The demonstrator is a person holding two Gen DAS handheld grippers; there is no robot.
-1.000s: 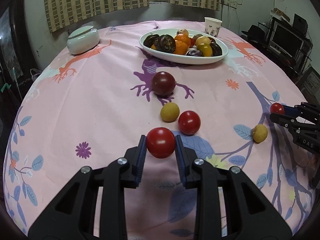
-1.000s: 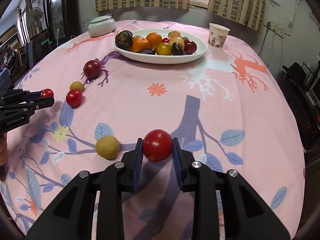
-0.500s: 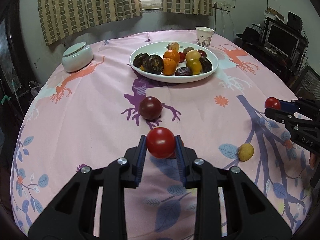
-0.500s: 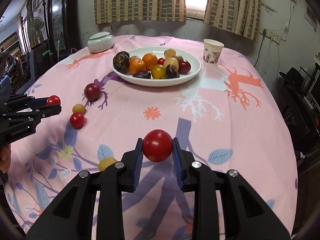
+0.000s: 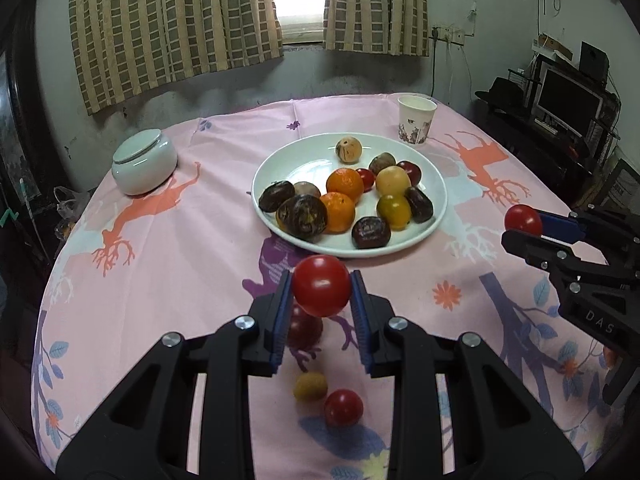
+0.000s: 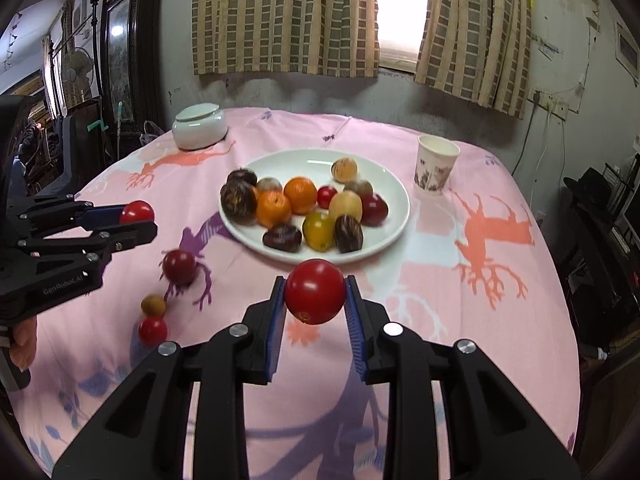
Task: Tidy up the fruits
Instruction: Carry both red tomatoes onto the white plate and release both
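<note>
Both grippers raised and nearer plate [image 5: 434, 222] vs 1 s ago. L gripper [image 5: 322, 300] clamped on red tomato [image 5: 321, 291], held above cloth just short of plate rim. R gripper [image 6: 316, 298] clamped on 2nd red tomato [image 6: 315, 291], likewise. On cloth: 1 dark tomato [image 6: 180, 267], 1 yellow fruit [image 6: 153, 305], 1 small red [image 6: 152, 330]. In plate: 2 oranges, approx 10 others. 1 cup [image 6: 436, 169], 1 jar [image 6: 199, 126].

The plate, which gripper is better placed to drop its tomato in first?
Probably the right gripper: its tomato appears almost at the plate's near rim. The left gripper's tomato looks farther back, above loose fruit on the tablecloth.
</note>
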